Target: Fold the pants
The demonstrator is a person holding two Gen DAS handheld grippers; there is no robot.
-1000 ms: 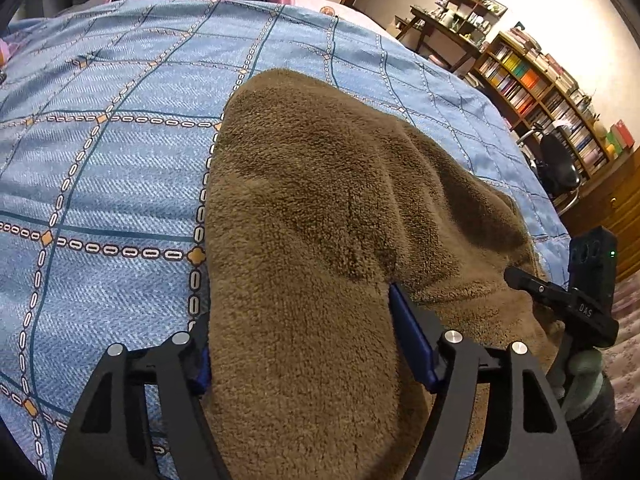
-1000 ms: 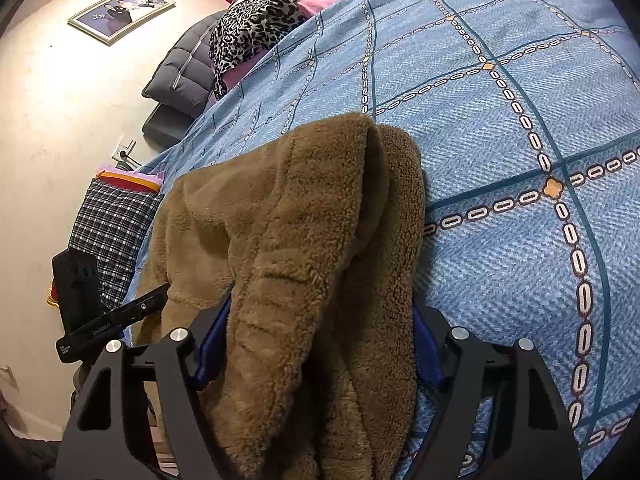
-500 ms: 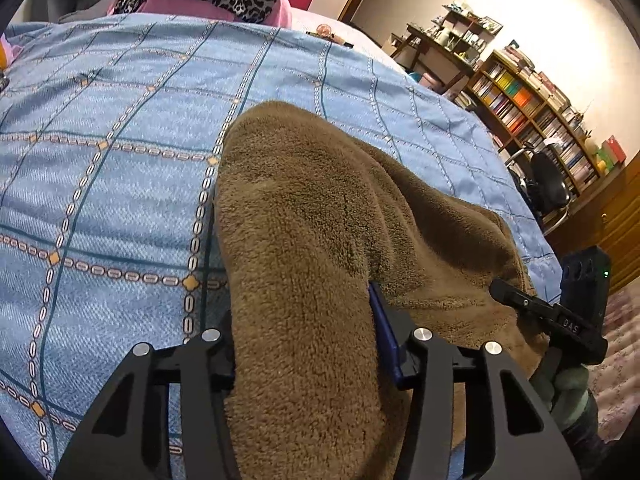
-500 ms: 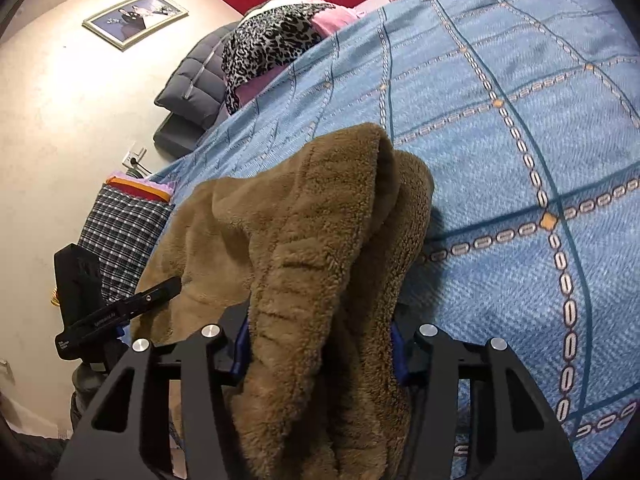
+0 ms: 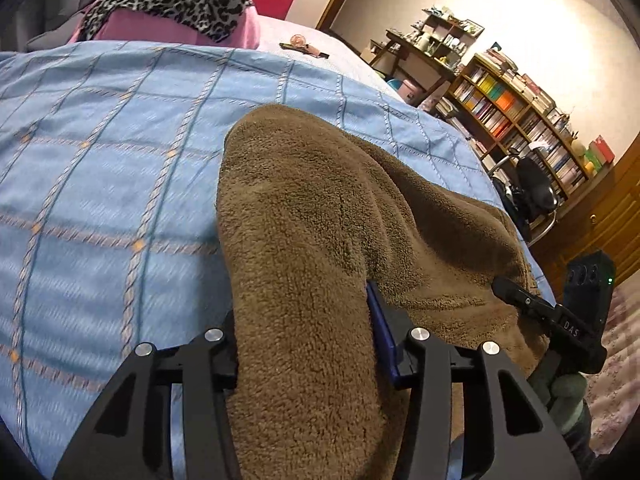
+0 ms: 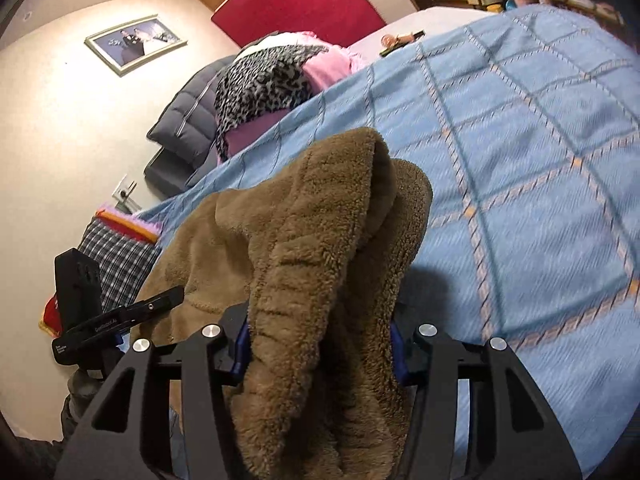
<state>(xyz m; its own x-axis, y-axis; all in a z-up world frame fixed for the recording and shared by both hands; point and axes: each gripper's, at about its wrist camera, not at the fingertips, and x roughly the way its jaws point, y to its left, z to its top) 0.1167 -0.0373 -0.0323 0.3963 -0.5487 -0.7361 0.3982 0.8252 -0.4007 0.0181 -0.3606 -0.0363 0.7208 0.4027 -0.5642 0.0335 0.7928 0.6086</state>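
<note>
Both my grippers, left and right, fingers clamped on pants; thick fleece, soft, floppy, best held at edge.

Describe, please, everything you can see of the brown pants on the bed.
The brown pants are thick, fuzzy fleece, plain tan-brown. They lie bunched on the blue checked bedspread, their near end lifted off it in two gathered folds. The left gripper has its jaws closed on one fold, the right gripper on the other, where ribbed, waistband-like gathers show. Their far edge rests on the bedspread.
</note>
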